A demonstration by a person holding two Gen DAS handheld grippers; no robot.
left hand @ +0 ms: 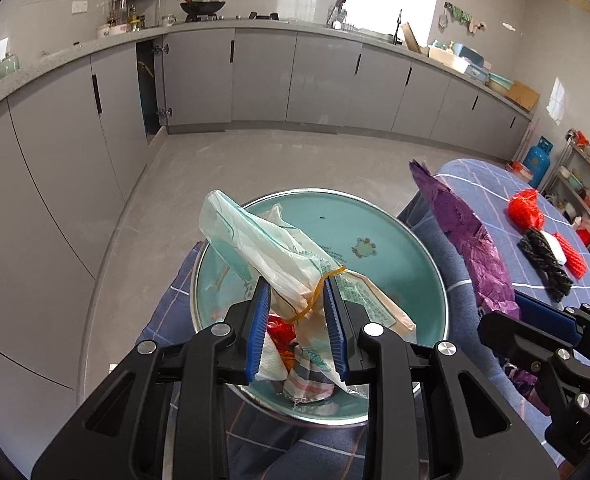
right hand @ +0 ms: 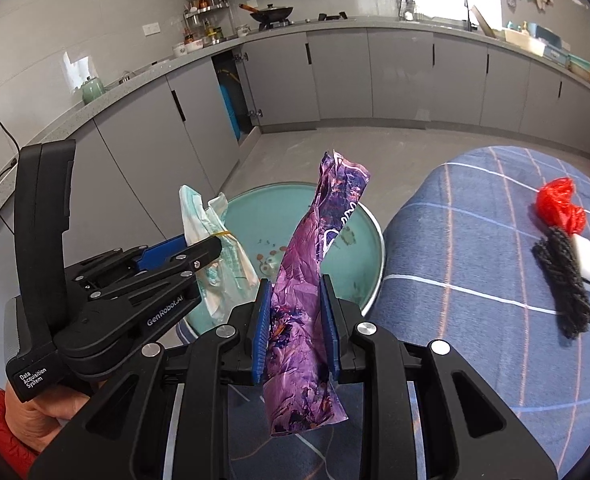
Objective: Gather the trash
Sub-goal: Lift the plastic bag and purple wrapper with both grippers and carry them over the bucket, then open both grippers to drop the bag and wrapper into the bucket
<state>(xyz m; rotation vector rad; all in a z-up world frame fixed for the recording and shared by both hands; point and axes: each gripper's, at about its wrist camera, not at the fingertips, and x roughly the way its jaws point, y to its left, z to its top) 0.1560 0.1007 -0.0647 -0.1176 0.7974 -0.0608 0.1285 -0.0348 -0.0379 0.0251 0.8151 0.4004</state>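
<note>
My left gripper [left hand: 297, 294] is shut on a white and green plastic bag [left hand: 263, 244] bound with a yellow rubber band, held over a teal basin [left hand: 399, 232]. Crumpled wrappers and a tissue [left hand: 291, 364] lie in the basin under the bag. My right gripper [right hand: 295, 300] is shut on a crumpled purple wrapper [right hand: 307, 280], held upright beside the basin [right hand: 359, 248]. The left gripper also shows in the right wrist view [right hand: 183, 252] with the bag [right hand: 215, 248]. The purple wrapper shows in the left wrist view [left hand: 467, 236].
A table with a blue checked cloth [right hand: 475, 248] stands at right, carrying a red net bag [right hand: 559, 204], a black knitted piece [right hand: 563, 280] and a white sponge [right hand: 587, 268]. Grey kitchen cabinets [left hand: 263, 76] line the far wall. A blue gas cylinder [left hand: 537, 160] stands at far right.
</note>
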